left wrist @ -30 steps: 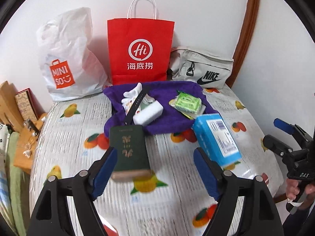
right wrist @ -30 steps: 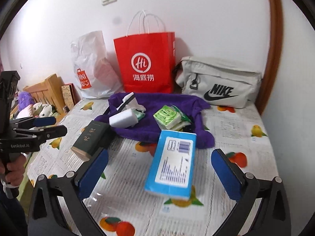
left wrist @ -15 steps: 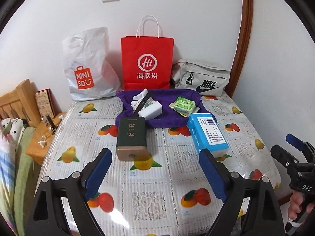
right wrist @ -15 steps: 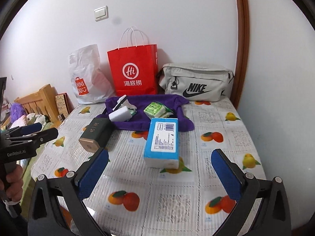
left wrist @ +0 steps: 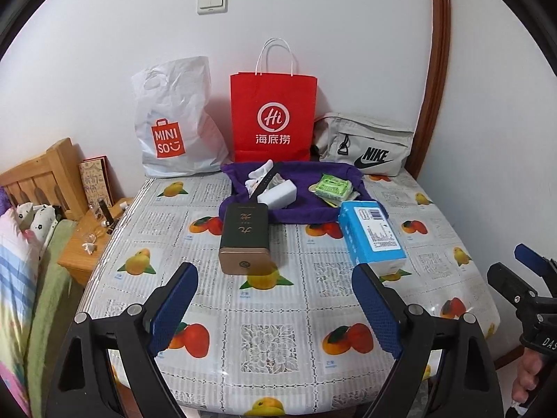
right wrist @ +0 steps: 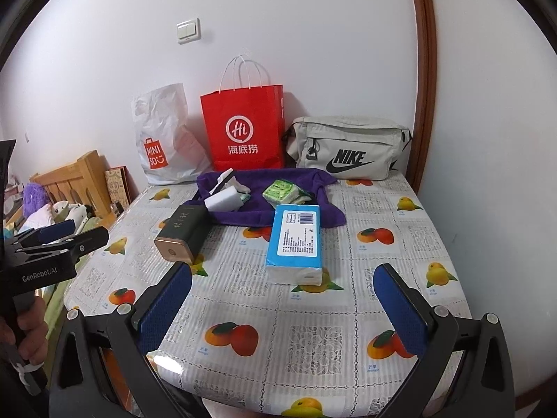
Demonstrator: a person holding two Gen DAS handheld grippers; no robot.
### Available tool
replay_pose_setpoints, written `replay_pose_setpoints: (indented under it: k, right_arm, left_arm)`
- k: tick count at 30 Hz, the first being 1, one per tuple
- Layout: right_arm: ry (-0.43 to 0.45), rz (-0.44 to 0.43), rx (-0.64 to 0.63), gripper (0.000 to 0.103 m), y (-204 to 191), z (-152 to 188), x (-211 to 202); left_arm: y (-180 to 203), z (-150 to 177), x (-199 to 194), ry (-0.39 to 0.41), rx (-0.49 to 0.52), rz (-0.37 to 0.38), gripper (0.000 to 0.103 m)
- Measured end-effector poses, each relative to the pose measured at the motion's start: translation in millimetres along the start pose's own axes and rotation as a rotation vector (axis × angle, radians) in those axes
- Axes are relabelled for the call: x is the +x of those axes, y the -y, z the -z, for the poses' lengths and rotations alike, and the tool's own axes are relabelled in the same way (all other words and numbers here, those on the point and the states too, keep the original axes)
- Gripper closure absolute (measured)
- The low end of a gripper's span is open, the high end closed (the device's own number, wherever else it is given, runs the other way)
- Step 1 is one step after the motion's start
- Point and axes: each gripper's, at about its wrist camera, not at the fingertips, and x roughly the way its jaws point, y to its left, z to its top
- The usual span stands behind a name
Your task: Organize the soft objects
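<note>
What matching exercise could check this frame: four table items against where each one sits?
Items:
1. red bag
2. tissue pack
3. green packet
4. dark box

Places:
A. on the purple cloth
B. upright against the wall, between the white bag and the Nike bag
C. ahead of the open left gripper
D. ahead of the open right gripper

Pairs: 1-B, 2-D, 3-A, 4-C
</note>
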Motion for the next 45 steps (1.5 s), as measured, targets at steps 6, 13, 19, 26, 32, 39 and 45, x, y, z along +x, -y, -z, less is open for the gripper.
replay_pose_setpoints:
  k: [6,13,19,26,32,39,45]
  right_arm:
    - [0.004,0.001,-0.002,0.000,-2,2,-9]
    - [0.010,0.003,-0.006,0.000,-3,2,-13]
    - [0.006,0.003,-0.007,0.000,-4,4,-12]
    - [0.008,0.006,-0.003,0.000,-4,5,-12]
    - [0.008,0.005,-0.004,0.000,-4,5,-12]
    - [0.009,0.005,-0.002,0.000,-4,4,-13]
    - [0.010,0.004,-0.001,0.000,-3,5,-13]
  left_arm:
    - [2,2,-4,0.006,-0.006,0.014,0.013]
    - [6,4,-8,0.004,-0.004,0.020,0.013]
    - [3,4,-9,0.010,-0.011,0.016,0.013]
    - [1,3,-9,0.008,-0.011,0.017,0.013]
    - [1,3,-10,0.008,-0.009,0.016,0.013]
    - [2,3,-10,0.008,-0.010,0.017,0.013]
    - [1,3,-11,0.011,-0.014,0.020,0.013]
